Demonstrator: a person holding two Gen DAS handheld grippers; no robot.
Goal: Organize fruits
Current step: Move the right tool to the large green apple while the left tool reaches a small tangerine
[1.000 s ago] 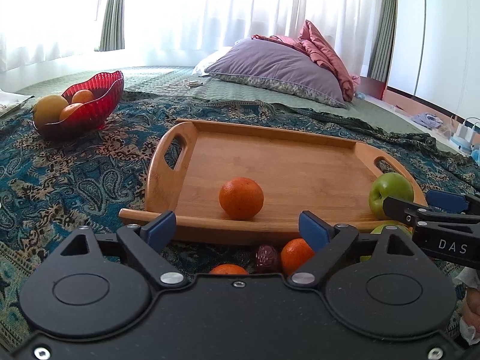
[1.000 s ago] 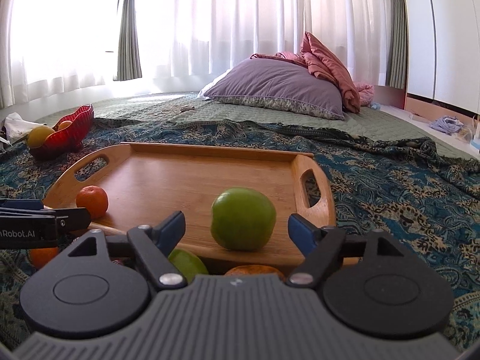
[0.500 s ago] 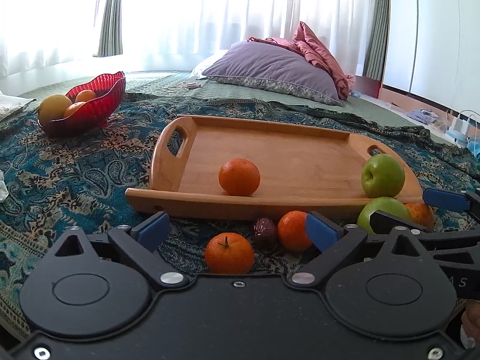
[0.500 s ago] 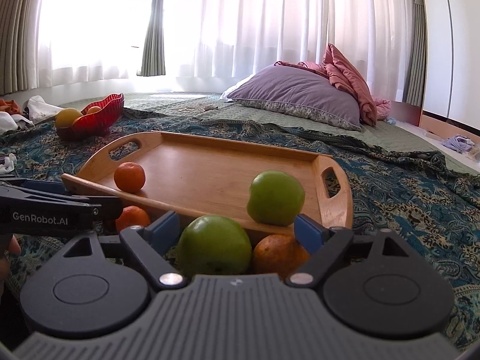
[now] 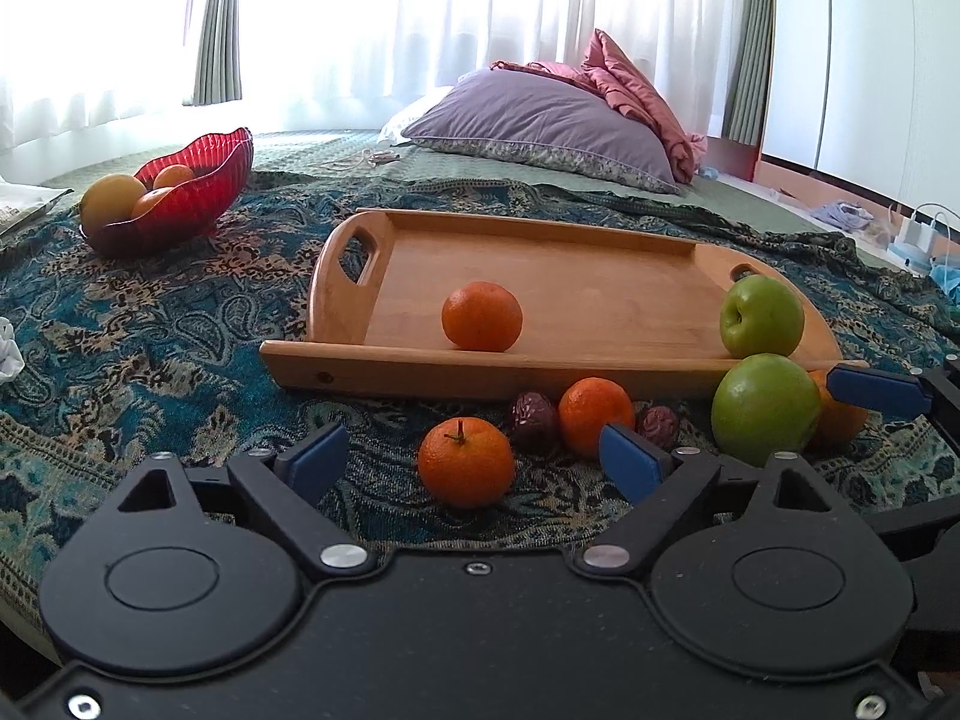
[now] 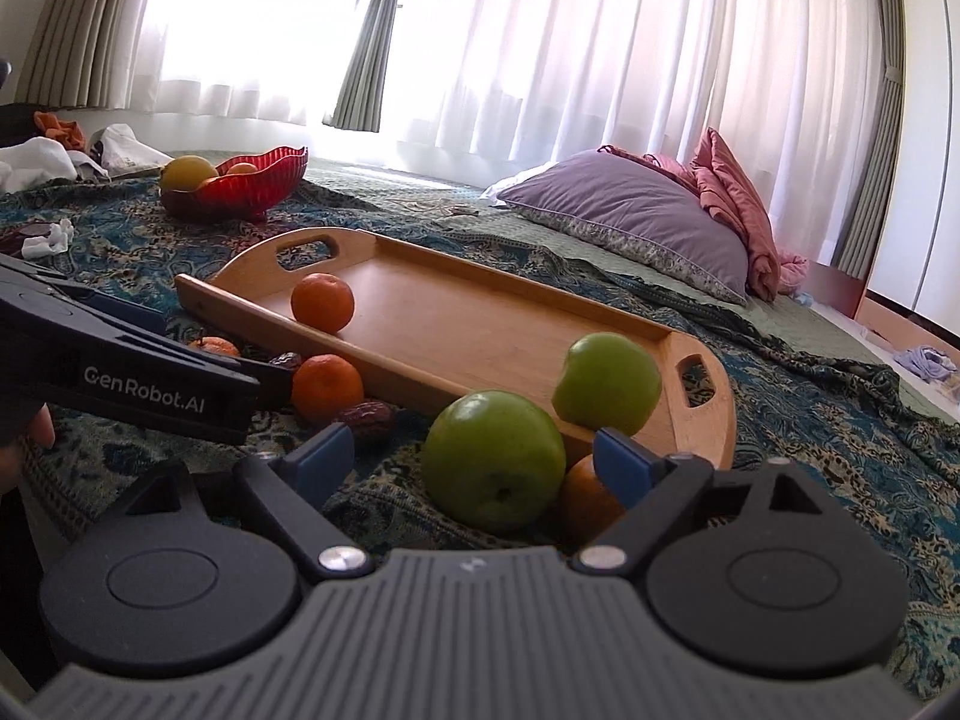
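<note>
A wooden tray [image 5: 570, 369] lies on the patterned cloth and holds a tangerine [image 5: 482, 316] and a green apple [image 5: 761, 315]. In front of it on the cloth lie a stemmed tangerine [image 5: 467, 462], another tangerine [image 5: 594, 414], two dates [image 5: 531, 414], a second green apple [image 5: 765, 402] and an orange [image 5: 843, 420]. My left gripper [image 5: 471, 461] has its jaws closing around the stemmed tangerine, pads apart from it. My right gripper [image 6: 471, 457] is open, with the loose green apple [image 6: 495, 459] between its fingers, untouched.
A red glass bowl [image 5: 180, 198] with oranges stands at the far left. A purple pillow [image 5: 552, 120] and pink bedding lie behind the tray. The left gripper's body [image 6: 120, 372] juts in at the left of the right wrist view. Crumpled white cloths [image 6: 42, 162] lie far left.
Both grippers have drawn back from the tray and sunk a little. The loose fruit in front of the tray has come between their fingers. The right view has rolled.
</note>
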